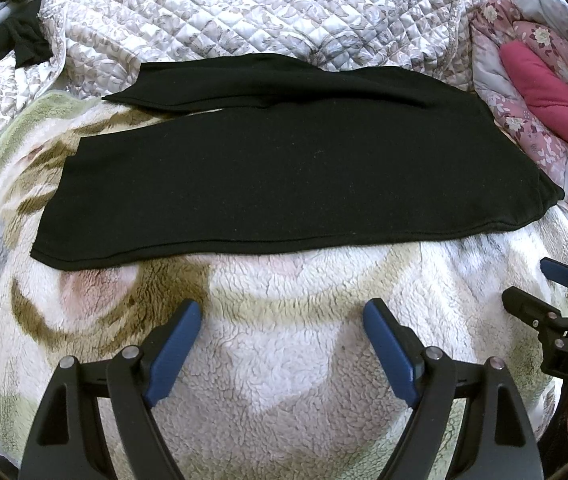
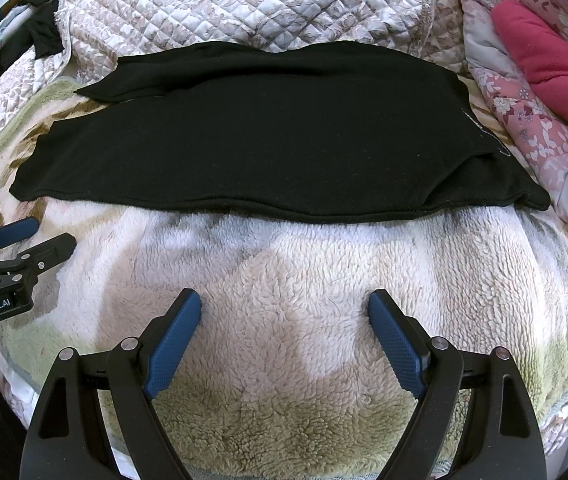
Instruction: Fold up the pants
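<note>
Black pants (image 1: 284, 176) lie flat across a fluffy blanket, legs pointing left and waist to the right; they also show in the right wrist view (image 2: 268, 140). The two legs lie side by side, the far one partly on the quilt. My left gripper (image 1: 284, 312) is open and empty, hovering over the blanket just short of the pants' near edge. My right gripper (image 2: 284, 304) is open and empty, also short of the near edge. Each gripper shows in the other's view: the right one at the right (image 1: 540, 284), the left one at the left (image 2: 40, 236).
A fluffy cream, green and brown blanket (image 1: 284, 360) covers the bed. A quilted grey-white bedspread (image 1: 244, 8) lies behind the pants. A pink floral duvet with a magenta pillow (image 1: 544, 92) is at the right. Dark clothing (image 1: 20, 36) sits at the far left.
</note>
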{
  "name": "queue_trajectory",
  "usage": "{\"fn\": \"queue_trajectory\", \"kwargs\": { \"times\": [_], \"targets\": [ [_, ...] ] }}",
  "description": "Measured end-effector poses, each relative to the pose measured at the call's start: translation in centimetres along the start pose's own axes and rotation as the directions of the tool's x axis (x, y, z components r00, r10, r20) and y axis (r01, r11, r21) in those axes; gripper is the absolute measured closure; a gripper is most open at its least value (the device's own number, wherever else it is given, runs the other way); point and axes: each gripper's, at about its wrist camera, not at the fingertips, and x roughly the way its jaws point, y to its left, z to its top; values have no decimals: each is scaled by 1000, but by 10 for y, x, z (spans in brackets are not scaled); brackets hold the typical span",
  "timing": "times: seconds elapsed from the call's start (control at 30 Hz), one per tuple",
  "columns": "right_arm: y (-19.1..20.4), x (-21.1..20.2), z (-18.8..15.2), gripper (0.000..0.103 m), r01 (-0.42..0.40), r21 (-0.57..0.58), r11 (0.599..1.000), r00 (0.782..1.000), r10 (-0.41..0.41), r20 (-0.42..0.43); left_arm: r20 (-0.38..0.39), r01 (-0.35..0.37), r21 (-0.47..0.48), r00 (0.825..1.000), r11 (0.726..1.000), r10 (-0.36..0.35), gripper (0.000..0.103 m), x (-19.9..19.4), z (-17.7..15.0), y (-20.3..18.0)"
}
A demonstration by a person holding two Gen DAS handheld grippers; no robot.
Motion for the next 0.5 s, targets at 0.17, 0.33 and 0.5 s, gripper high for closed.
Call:
{"fn": "queue_trajectory", "kwargs": {
  "times": [0.17, 0.33, 0.5],
  "targets": [
    [0, 0, 0, 17, 0, -1, 1000, 1000, 0, 1, 3, -1, 1, 1000, 1000, 1, 17, -1, 0, -1],
    [0, 0, 0, 17, 1, -1, 1000, 1000, -1, 0, 3, -1, 2, 1000, 1000, 1, 17, 0, 1, -1],
    [0, 0, 0, 17, 1, -1, 1000, 1000, -1, 0, 3, -1, 2, 1000, 1000, 1, 17, -1, 0, -1]
  ]
}}
